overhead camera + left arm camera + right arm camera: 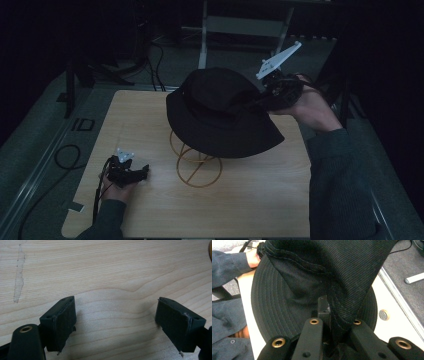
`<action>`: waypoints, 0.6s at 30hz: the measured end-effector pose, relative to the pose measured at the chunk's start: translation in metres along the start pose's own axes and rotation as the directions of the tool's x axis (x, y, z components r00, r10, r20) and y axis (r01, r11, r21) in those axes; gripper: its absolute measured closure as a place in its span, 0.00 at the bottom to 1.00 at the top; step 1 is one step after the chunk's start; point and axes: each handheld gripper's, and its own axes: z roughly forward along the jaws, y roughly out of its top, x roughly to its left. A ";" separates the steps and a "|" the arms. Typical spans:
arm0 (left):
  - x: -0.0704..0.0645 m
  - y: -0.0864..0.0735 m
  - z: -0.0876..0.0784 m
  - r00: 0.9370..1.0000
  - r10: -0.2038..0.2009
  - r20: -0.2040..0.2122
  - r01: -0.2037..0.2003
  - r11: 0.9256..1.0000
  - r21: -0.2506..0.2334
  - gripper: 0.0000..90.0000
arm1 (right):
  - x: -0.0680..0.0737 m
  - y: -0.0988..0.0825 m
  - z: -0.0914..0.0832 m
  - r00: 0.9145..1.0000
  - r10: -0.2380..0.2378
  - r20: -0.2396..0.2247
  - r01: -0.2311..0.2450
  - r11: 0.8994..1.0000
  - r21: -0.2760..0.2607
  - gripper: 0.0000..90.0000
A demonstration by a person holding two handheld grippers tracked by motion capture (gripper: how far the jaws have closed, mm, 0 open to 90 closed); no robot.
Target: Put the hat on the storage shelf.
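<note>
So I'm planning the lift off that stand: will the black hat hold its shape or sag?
Probably sags: the black hat is soft stitched cloth, and its edge folds where the right gripper pinches it. Likely light. The gold wire stand looks slight, so a snagging brim might tip it.

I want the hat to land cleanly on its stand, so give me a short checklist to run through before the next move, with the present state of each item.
1. Grip: the right gripper is shut on the brim of the black fabric bucket hat, fabric pinched between its jaws. Ok.
2. Hat above its support: the hat hangs over the gold wire hat stand. Ok.
3. Hat seated: whether the crown rests on the stand's top is hidden by the brim. Cannot tell.
4. Stand upright: its base ring lies flat on the light wooden table. Ok.
5. Other hand clear: the left gripper rests open on the table, apart from the stand, nothing between its jaws. Ok.
</note>
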 end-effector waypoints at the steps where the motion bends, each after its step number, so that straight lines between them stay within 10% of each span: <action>1: 0.000 0.000 0.000 1.000 -0.001 0.000 0.001 1.000 0.000 0.19 | 0.000 0.002 0.002 1.000 -0.001 -0.004 0.001 1.000 -0.001 0.97; 18: 0.000 0.000 0.000 1.000 -0.002 0.002 0.002 1.000 -0.002 0.19 | 0.009 0.011 0.032 0.997 -0.035 -0.065 0.038 0.998 0.050 0.97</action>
